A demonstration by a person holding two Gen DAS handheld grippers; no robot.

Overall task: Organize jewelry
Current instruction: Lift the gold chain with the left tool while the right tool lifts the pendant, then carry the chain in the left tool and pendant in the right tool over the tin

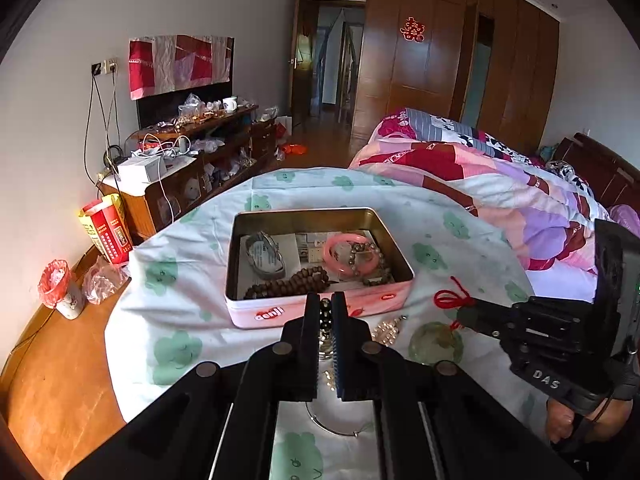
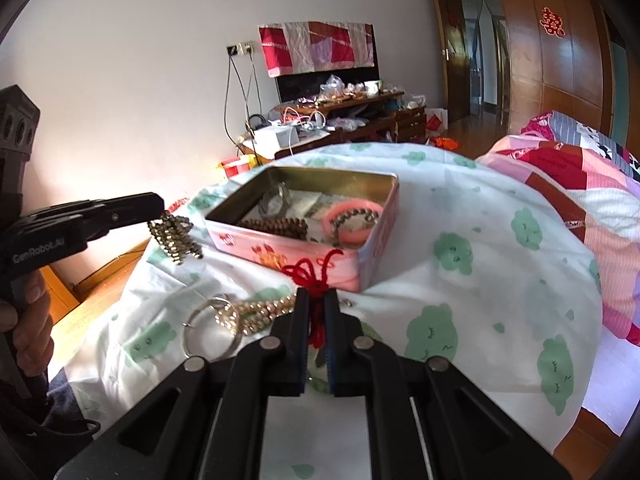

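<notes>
An open pink tin (image 1: 260,314) (image 2: 362,262) sits on the white cloth with green prints. In it lie a pink bangle (image 1: 338,246), brown wooden beads (image 1: 288,286) and a silver bangle (image 1: 264,254). My left gripper (image 1: 325,304) is shut on a dark bead bracelet (image 1: 325,312), which hangs from its tips left of the tin in the right wrist view (image 2: 174,236). My right gripper (image 2: 316,300) is shut on the red knotted cord (image 2: 314,270) of a green jade pendant (image 1: 436,344), just in front of the tin.
A gold bead string (image 2: 256,314) and a thin silver ring (image 2: 208,334) lie on the cloth by the right gripper. A cluttered wooden cabinet (image 1: 192,148) stands at the back left, a bed with a patchwork quilt (image 1: 480,176) at the right.
</notes>
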